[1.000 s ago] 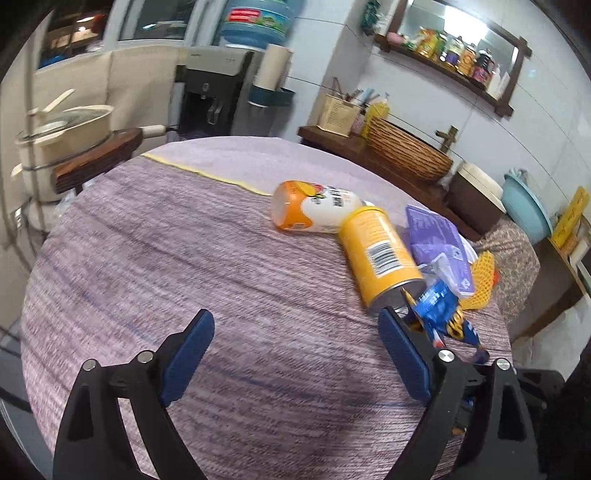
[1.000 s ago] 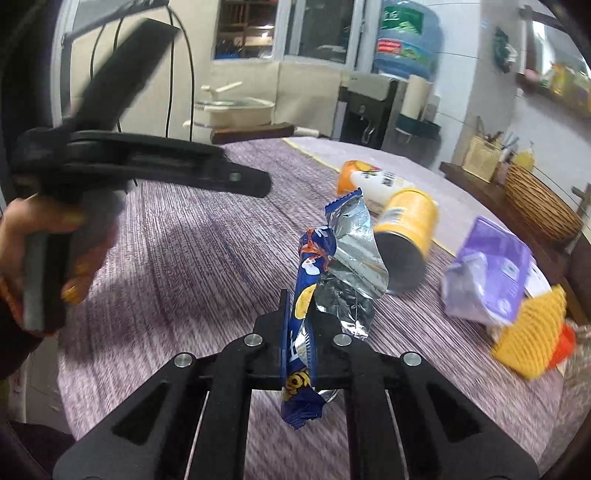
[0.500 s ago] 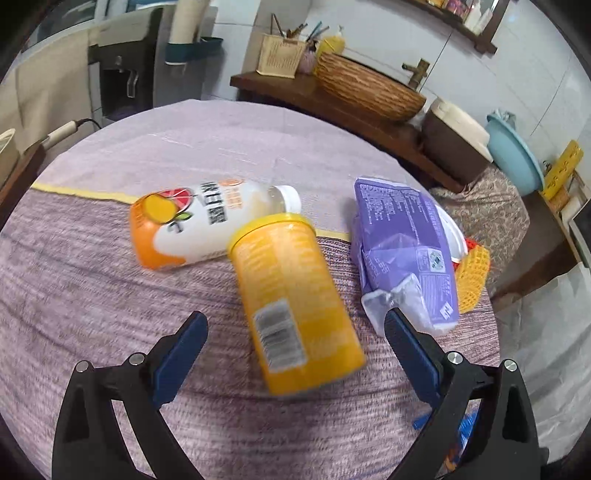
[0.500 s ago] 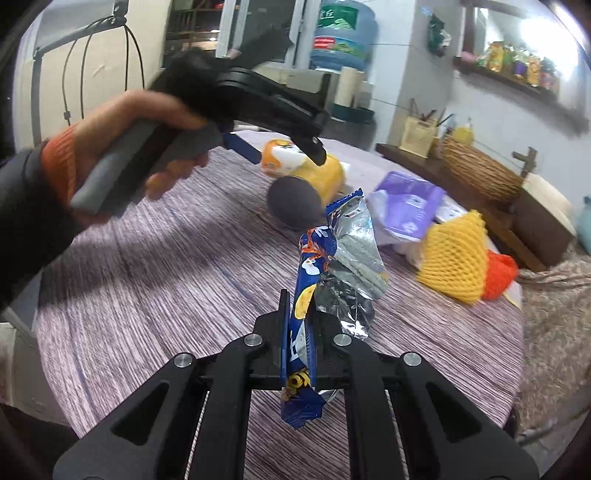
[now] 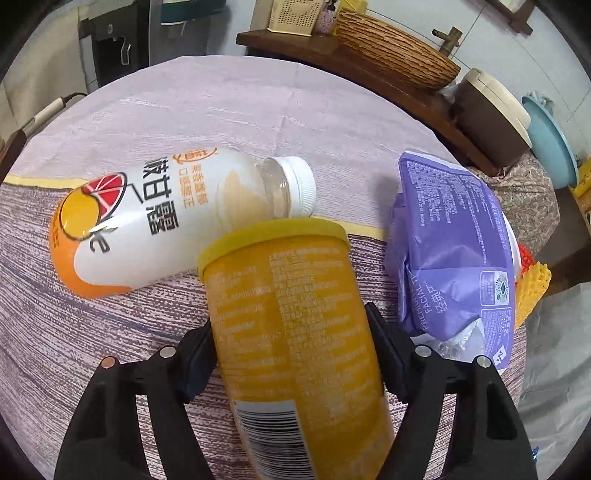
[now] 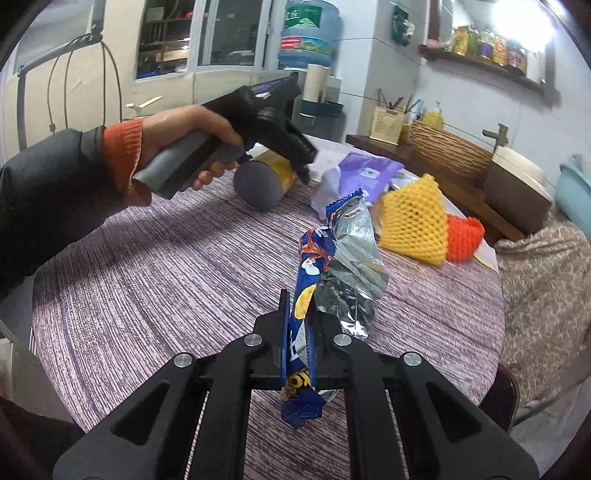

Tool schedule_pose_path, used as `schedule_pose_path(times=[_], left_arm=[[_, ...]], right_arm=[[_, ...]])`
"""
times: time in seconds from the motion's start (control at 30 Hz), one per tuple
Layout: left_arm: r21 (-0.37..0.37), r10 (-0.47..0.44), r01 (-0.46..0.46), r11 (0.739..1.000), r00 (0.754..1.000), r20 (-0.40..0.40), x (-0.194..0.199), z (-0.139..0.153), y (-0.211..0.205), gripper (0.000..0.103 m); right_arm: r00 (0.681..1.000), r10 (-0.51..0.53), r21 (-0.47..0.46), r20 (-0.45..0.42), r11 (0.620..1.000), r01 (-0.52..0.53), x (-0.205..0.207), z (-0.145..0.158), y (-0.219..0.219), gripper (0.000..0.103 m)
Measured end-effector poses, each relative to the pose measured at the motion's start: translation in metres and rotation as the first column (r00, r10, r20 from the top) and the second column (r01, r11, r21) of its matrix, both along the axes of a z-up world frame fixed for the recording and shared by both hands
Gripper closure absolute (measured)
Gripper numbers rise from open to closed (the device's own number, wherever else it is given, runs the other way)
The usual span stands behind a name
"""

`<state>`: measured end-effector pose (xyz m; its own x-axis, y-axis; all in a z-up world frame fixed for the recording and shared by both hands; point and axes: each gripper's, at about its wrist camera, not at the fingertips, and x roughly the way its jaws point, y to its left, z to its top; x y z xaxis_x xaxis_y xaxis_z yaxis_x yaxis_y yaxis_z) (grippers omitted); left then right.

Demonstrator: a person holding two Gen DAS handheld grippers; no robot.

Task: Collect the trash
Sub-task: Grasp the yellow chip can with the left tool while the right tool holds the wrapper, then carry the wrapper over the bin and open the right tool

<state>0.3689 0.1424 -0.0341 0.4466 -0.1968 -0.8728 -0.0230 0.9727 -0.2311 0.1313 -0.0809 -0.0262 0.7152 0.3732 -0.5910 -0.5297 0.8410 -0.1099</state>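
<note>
— What stands behind the round counter [image 5: 229, 107] with the purple woven cloth?

— A wooden side shelf [image 5: 369, 74] carrying a wicker basket [image 5: 395, 48], a brass tap [image 5: 448, 37] and a brown pot with a cream lid [image 5: 491, 107].

— And further back?

— A water dispenser [image 6: 325, 107] topped by a blue water bottle [image 6: 310, 35], with windows [image 6: 207, 37] beside it and a high wall shelf of jars [image 6: 487, 44].

On the counter [image 5: 229, 96], the bottle [image 5: 177, 218] lies at eleven o'clock behind the can [image 5: 295, 332]; the packet [image 5: 450, 254] at two.
</note>
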Motion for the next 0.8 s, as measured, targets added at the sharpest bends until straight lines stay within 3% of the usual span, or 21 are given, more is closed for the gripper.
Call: schedule_pose_path(times=[0.13, 0.3, 0.53, 0.8], left_arm=[[-0.038, 0.02, -0.019, 0.999, 0.999, 0.033, -0.015, 0.005, 0.005, 0.038], [-0.014, 0.039, -0.037, 0.999, 0.992, 0.124, -0.055, 0.023, 0.01, 0.038], [0.009, 0.057, -0.062, 0.998, 0.957, 0.284, -0.123, 0.052, 0.017, 0.038], [0.004, 0.057, -0.064, 0.998, 0.915, 0.401, -0.163, 0.065, -0.014, 0.038]], right_arm=[[1.0, -0.02, 0.025, -0.002, 0.999, 0.02, -0.002, -0.001, -0.012, 0.095], [1.0, -0.019, 0.051, 0.001, 0.999, 0.018, -0.003, -0.001, -0.02, 0.095], [1.0, 0.012, 0.081, 0.013, 0.997, -0.013, -0.014, -0.002, -0.021, 0.095], [1.0, 0.015, 0.129, 0.012, 0.992, -0.016, -0.027, -0.001, -0.031, 0.095]])
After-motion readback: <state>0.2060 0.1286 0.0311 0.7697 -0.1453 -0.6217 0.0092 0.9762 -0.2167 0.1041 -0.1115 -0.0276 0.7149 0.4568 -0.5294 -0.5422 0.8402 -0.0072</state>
